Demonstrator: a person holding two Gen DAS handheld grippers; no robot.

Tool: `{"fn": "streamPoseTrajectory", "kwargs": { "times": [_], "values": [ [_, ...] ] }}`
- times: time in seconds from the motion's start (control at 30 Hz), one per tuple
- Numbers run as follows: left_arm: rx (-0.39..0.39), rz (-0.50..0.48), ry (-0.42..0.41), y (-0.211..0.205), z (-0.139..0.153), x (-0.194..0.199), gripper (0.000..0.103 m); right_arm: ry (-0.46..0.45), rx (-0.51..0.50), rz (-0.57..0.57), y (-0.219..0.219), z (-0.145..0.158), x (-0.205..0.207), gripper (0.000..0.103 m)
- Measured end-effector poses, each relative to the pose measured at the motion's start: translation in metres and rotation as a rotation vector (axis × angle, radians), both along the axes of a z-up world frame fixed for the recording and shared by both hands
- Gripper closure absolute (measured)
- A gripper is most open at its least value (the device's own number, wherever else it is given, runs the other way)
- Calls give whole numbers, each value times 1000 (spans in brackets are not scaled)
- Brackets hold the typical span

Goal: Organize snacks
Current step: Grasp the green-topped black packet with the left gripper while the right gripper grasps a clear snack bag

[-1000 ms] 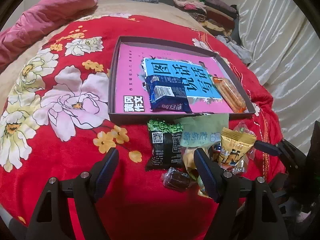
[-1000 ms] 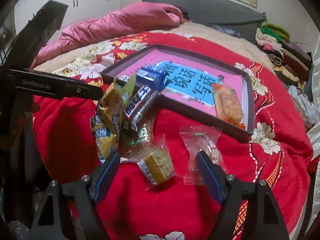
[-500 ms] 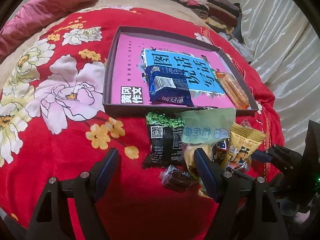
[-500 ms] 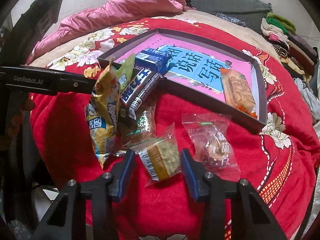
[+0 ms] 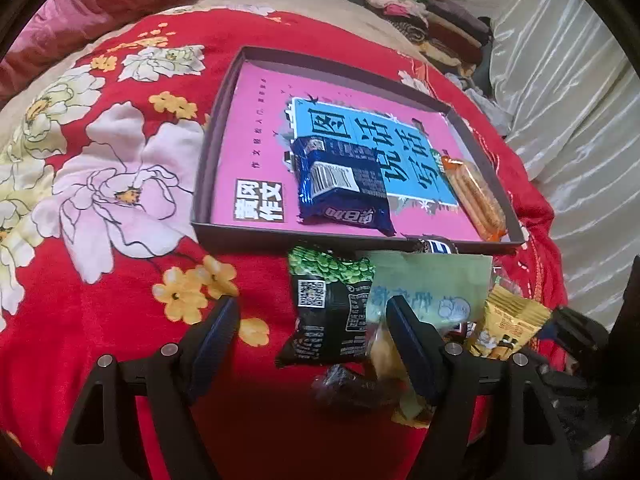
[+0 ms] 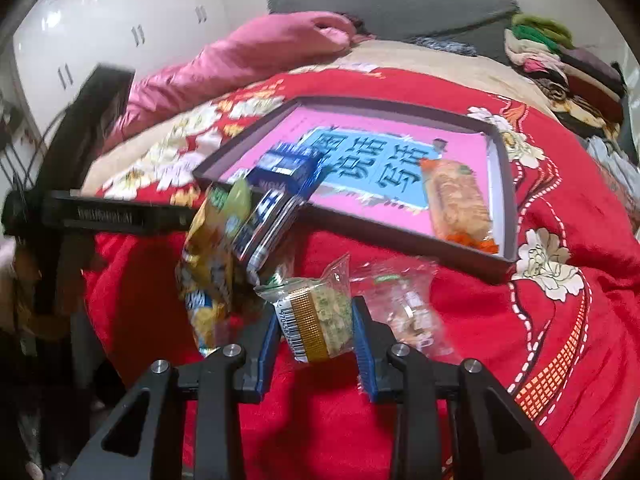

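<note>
Nearest in the right wrist view, the right gripper (image 6: pixel 314 334) is closing its fingers (image 6: pixel 267 346) on a clear-wrapped square snack (image 6: pixel 316 320) with a gold barcode band; the packet sits between the blue pads, which look to be meeting its sides, and appears slightly lifted off the red floral blanket (image 6: pixel 520 320). To do this pick well, the squeeze should be firm enough to hold the slippery film but not crush the crumbly cake inside, and the lift should clear the crinkled clear packet (image 6: pixel 404 308) just beside it on the right. The left gripper (image 5: pixel 312 332) holds its fingers spread and empty above the black and green packet (image 5: pixel 330 312), near a dark wrapped candy (image 5: pixel 352 386), a pale green packet (image 5: pixel 432 284) and a yellow packet (image 5: pixel 508 328). Farther off lies the dark shallow tray (image 5: pixel 208 168), lined with a pink and blue book cover, already holding a blue packet (image 5: pixel 344 184) and an orange-ended biscuit pack (image 5: pixel 474 200). The free space between those two looks like the sensible drop spot
</note>
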State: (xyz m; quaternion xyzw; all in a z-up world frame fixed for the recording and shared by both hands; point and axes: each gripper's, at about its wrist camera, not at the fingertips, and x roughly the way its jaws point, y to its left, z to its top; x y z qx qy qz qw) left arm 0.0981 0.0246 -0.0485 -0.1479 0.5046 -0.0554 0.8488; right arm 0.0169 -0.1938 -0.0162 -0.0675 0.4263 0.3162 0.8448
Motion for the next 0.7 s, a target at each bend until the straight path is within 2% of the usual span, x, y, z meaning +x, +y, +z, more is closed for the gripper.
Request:
{"fn": "streamPoseTrajectory", "kwargs": {
  "times": [0.07,0.13,0.27,0.33,0.7],
  "values": [
    [11,-5,11,-4,-3,2,33,4,26,-18,-5,2,3,68],
    [9,-6,23,-6,-6,4,45,4,41,-40,-8,3,6,68],
    [3,-12,35,-9,-10,7,55,-2,56,-58,-12,5,8,68],
    [-8,-15,31,-9,-12,8,67,-12,59,-60,-12,6,7,68],
    [-42,-12,-2,-1,-1,-3,69,-52,113,-77,-18,14,7,68]
  ]
}}
